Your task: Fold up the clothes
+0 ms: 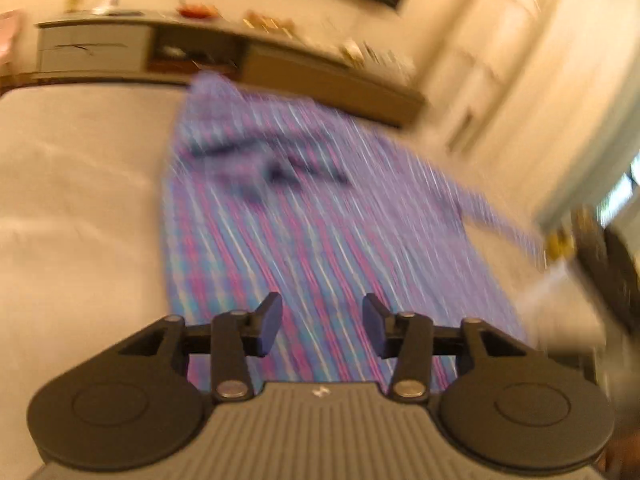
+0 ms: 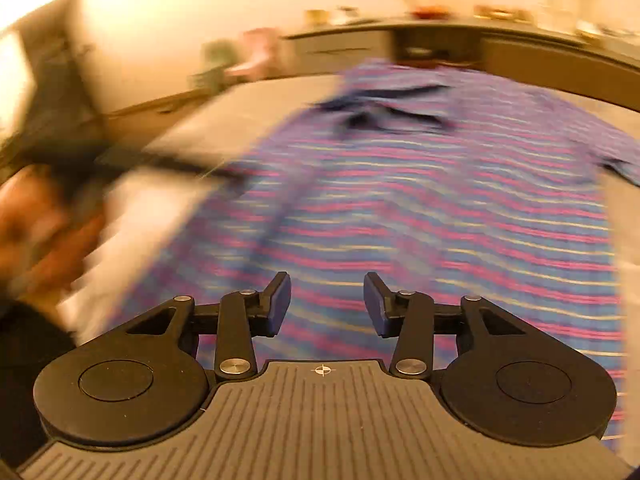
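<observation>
On the bed [image 1: 72, 184] lay the striped shirt [image 1: 304, 216], spread flat, collar at the far end. It looked light, soft and limp; a sleeve edge or hem seemed best to pinch. Left tool [image 1: 323, 328] and right tool [image 2: 327, 306] were spread, holding nothing.

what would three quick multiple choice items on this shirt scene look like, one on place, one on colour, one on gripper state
1. Where does the shirt lie?
A. spread on the bed
B. hung on a door
C. in a basket

2. What colours are its stripes?
A. black and grey
B. blue, pink and pale
C. green and brown

3. How is the left gripper?
A. shut on the collar
B. shut on a sleeve
C. open, nothing between its pads

Answers: 1 A, the shirt is spread across the pale bed in both views. 2 B, blue and pink bands with thin pale lines. 3 C, a clear gap with only cloth below.
</observation>
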A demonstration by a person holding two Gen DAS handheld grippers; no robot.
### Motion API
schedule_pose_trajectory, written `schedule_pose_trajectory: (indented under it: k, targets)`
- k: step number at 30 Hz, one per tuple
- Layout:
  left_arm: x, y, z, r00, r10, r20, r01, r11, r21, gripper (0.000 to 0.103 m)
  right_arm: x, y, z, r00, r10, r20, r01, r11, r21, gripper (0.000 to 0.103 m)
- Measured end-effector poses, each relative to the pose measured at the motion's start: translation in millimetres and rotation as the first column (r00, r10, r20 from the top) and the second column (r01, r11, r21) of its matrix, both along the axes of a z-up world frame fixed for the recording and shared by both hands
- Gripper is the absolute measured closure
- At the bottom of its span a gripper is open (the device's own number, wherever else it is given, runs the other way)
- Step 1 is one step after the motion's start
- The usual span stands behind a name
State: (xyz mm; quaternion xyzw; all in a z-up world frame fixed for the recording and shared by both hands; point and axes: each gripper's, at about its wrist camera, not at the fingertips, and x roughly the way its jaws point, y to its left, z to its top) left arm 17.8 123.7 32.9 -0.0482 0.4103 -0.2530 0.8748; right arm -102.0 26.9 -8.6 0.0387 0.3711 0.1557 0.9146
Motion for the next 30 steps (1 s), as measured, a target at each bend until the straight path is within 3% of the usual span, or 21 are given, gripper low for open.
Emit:
schedule_pose_trajectory:
  k: [4,7,10,11,13,16,17,19,21,22,27,30]
  targets:
    - [-25,7,-20,0.997,0.083,0.01,-0.084,0.986,0.146,0.059,18,-48,-24,0.991,-0.101,-0.084,0.104,0.994,0.03,0.061]
    - [-30,30,-33,0.974,0.227,0.025,-0.225,0.934,0.278,0.062,12,-74,-29,0.984,-0.152,-0.092,0.157,0.987,0.045,0.065]
    - [-32,45,-30,0.943,0.331,0.034,-0.326,0.902,0.284,0.063,14,-92,-31,0.975,-0.195,-0.107,0.203,0.976,0.076,0.066]
    - [-35,41,-24,0.942,0.331,0.06,-0.335,0.9,0.28,0.063,14,-97,-32,0.974,-0.2,-0.108,0.21,0.974,0.089,0.065]
    - [-47,23,-9,0.955,0.277,0.105,-0.295,0.921,0.254,0.056,15,-97,-33,0.976,-0.192,-0.098,0.201,0.975,0.09,0.063]
    - [-70,-20,1,0.985,0.119,0.123,-0.143,0.967,0.211,0.04,14,-94,-35,0.982,-0.173,-0.079,0.179,0.98,0.082,0.056]
    - [-77,-34,-1,0.991,0.055,0.118,-0.08,0.974,0.214,0.039,12,-93,-35,0.983,-0.166,-0.073,0.172,0.982,0.081,0.055]
    - [-85,-56,-14,0.992,0.002,0.129,-0.041,0.953,0.299,0.04,10,-94,-35,0.985,-0.157,-0.067,0.163,0.983,0.091,0.053]
    - [-85,-59,-29,0.993,0.02,0.117,-0.062,0.927,0.37,0.044,10,-96,-34,0.985,-0.155,-0.07,0.161,0.982,0.103,0.053]
    - [-83,-55,-34,0.994,0.042,0.097,-0.077,0.92,0.384,0.053,10,-97,-34,0.986,-0.154,-0.072,0.161,0.981,0.109,0.054]
    - [-89,-13,-34,0.981,0.189,0.047,-0.193,0.914,0.356,0.071,14,-100,-34,0.985,-0.155,-0.081,0.164,0.98,0.115,0.057]
    - [-105,-1,-27,0.982,0.188,0.011,-0.181,0.926,0.332,0.07,16,-100,-34,0.984,-0.157,-0.08,0.165,0.979,0.118,0.057]
